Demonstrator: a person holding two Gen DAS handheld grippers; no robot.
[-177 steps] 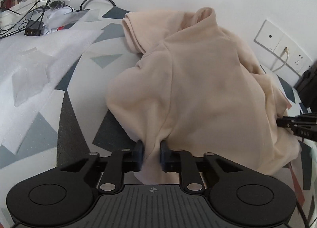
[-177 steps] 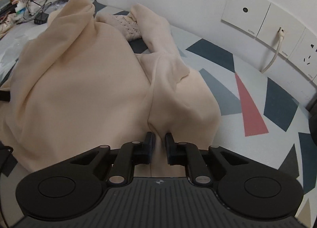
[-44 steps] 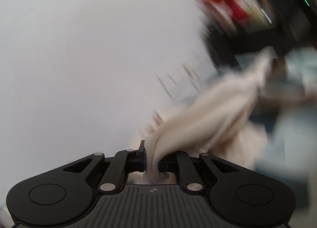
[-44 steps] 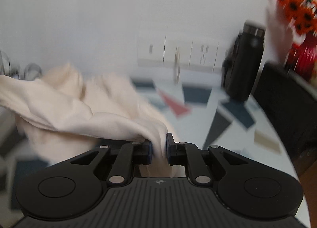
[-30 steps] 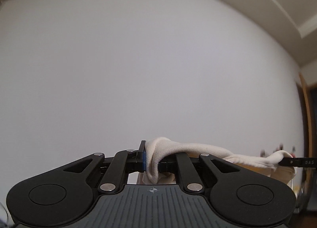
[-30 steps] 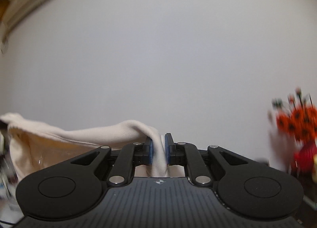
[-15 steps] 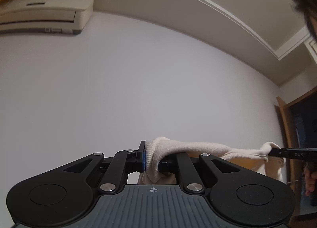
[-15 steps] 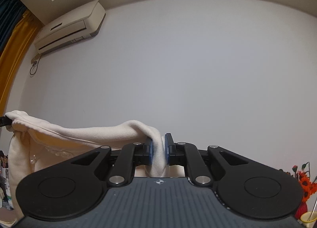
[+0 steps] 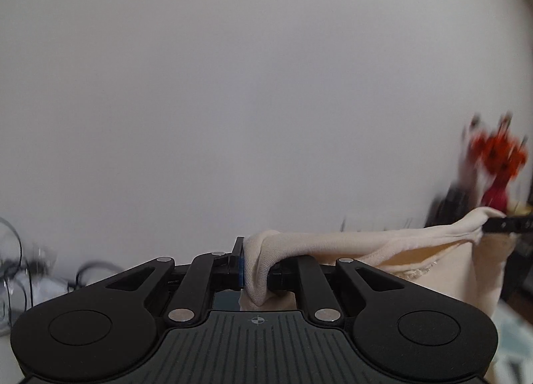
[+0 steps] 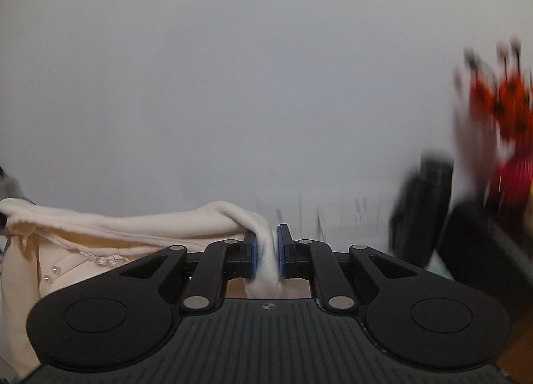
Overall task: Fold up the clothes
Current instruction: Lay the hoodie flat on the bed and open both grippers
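We count two grippers and one garment (image 9: 349, 245), a cream top, with nothing else of the task in sight. The left gripper (image 9: 258, 272) is clamped on a bunched edge of the garment, the cloth pinched between its blue pads and a short tail hanging below them. From there the fabric runs taut to our right in the left wrist view, where the right gripper (image 9: 506, 224) grips its far corner at the edge of the picture. The right wrist view confirms this: the right gripper (image 10: 265, 255) is closed on a fold of the garment (image 10: 116, 227), which stretches away to the left of that picture, and the rest of the cloth hangs down below the stretched edge, showing a lace trim (image 10: 100, 259) and two small buttons (image 10: 53, 274). The garment is thus held up between the two grippers in front of a plain white wall (image 9: 233, 84). We note one bunch of red flowers (image 10: 499, 104), one dark cylindrical container (image 10: 423, 207) and some cables (image 9: 20, 260), all blurred
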